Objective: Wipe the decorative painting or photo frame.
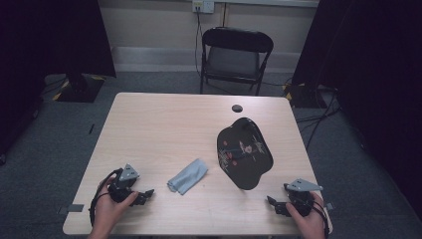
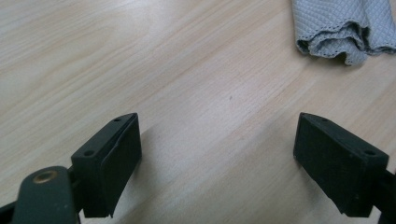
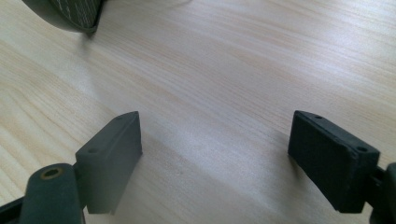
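Both grippers, left (image 1: 145, 194) and right (image 1: 272, 202), rest low in frame, fingers spread and empty; approach the grey cloth (image 1: 188, 176) low, pinching one folded edge.

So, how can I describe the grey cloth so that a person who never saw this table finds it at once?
Look at the light wooden table, in its near half between the two hand-held grippers. The grey cloth lies there crumpled, just left of the black cap. It is the only soft, pale grey thing; the cap beside it is dark and patterned.
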`<state>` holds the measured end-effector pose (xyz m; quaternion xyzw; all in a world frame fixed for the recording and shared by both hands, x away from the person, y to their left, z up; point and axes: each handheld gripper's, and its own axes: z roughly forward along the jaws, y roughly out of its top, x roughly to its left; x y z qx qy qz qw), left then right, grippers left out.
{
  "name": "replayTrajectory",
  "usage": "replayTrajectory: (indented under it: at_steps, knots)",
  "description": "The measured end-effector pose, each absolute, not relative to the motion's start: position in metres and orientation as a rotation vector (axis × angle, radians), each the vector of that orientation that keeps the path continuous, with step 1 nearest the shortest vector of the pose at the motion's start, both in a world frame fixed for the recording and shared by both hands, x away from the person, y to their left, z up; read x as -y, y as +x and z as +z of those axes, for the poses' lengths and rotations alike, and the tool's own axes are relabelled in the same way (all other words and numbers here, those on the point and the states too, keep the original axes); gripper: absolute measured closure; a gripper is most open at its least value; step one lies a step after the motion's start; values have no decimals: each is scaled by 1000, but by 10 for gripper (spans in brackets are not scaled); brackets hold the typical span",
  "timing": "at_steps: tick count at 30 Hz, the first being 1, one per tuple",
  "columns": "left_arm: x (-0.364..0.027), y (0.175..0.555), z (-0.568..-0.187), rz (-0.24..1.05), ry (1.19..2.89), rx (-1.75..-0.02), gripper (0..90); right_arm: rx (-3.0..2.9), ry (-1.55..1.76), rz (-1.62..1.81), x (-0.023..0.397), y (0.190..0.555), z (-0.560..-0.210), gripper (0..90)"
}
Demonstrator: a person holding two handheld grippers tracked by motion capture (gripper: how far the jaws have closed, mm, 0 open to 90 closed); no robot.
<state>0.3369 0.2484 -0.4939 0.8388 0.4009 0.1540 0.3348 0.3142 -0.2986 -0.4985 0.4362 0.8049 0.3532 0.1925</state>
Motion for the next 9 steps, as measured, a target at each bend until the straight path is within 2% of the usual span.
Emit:
replayTrajectory:
  at_steps: [9]
  knots:
    - [-253, 333, -499, 429, 2141, -1015, 134, -2246, 1182, 969, 295, 312, -498, 167]
